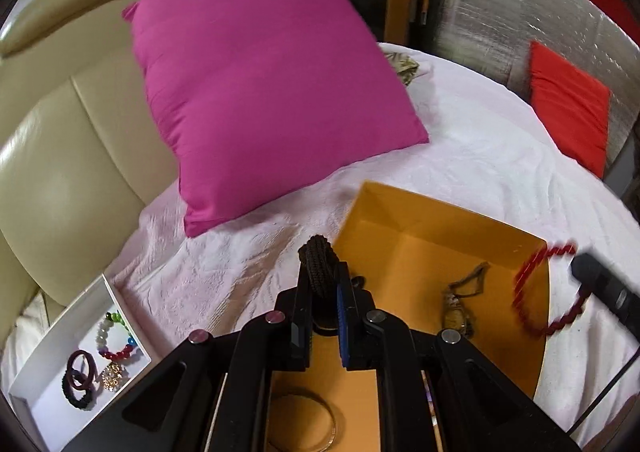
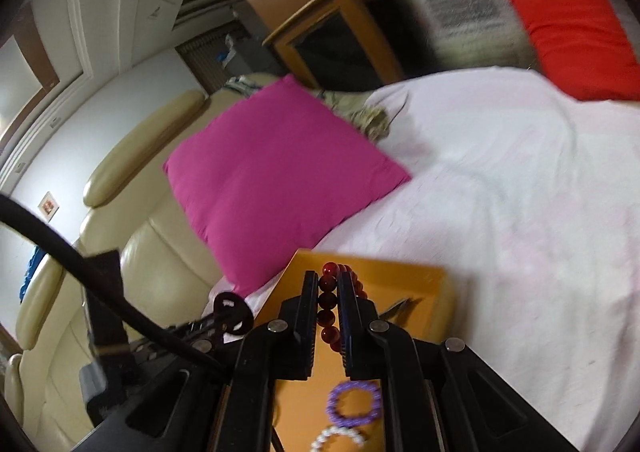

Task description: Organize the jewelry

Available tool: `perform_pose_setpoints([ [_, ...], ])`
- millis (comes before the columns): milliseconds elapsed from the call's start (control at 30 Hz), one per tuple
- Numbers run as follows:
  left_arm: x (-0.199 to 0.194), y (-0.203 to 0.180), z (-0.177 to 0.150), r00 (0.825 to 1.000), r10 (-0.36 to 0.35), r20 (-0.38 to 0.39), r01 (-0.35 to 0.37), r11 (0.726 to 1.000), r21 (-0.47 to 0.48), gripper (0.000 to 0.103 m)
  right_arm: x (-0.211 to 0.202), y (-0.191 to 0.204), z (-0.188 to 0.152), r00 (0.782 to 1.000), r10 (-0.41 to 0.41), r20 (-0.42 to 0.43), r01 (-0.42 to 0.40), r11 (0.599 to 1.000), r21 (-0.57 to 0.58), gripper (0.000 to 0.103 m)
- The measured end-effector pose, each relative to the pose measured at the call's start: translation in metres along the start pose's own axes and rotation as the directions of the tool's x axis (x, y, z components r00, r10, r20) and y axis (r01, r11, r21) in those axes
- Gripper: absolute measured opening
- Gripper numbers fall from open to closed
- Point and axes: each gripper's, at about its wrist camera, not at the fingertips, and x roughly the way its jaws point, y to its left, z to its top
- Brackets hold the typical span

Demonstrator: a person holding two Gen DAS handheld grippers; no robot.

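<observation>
Left gripper (image 1: 325, 284): clamped on black hair tie (image 1: 318, 268), above orange box (image 1: 420, 252) left edge.
Right gripper (image 2: 329, 292): clamped on red bead bracelet (image 2: 326, 304), over box.
White tray (image 1: 60, 340): bracelets, ties; bed's left edge.

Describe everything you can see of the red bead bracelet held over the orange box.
The red bead bracelet is a loop of round, glossy, dark-red beads, like glass or polished stone. The right gripper has its jaws shut on one side of it, so a column of beads shows between them. In the left wrist view the rest of the loop hangs at the far edge of the orange box, blurred.
</observation>
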Motion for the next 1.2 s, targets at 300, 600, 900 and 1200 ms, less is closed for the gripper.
perform_pose_setpoints([
  [300, 0.009, 0.017, -0.01, 0.99, -0.12, -0.071, 0.115, 0.991, -0.063, 0.01, 0.037, 0.011, -0.037, 0.991, 0.06, -0.122, -0.054, 0.997, 0.054, 0.011],
  [600, 0.012, 0.017, -0.021, 0.977, -0.175, -0.12, 0.167, 0.983, -0.077, 0.01, 0.084, 0.01, -0.031, 0.977, 0.048, -0.209, -0.018, 0.989, 0.144, 0.012],
  [900, 0.006, 0.027, -0.028, 0.971, -0.205, -0.12, 0.194, 0.976, -0.097, 0.031, 0.062, -0.013, -0.014, 0.986, -0.017, -0.163, 0.051, 0.977, 0.207, 0.047],
  [1200, -0.039, 0.015, -0.043, 0.999, -0.04, 0.029, 0.041, 0.999, -0.006, 0.066, -0.022, -0.01, -0.024, 0.995, -0.057, -0.077, 0.067, 0.988, 0.142, 0.047],
])
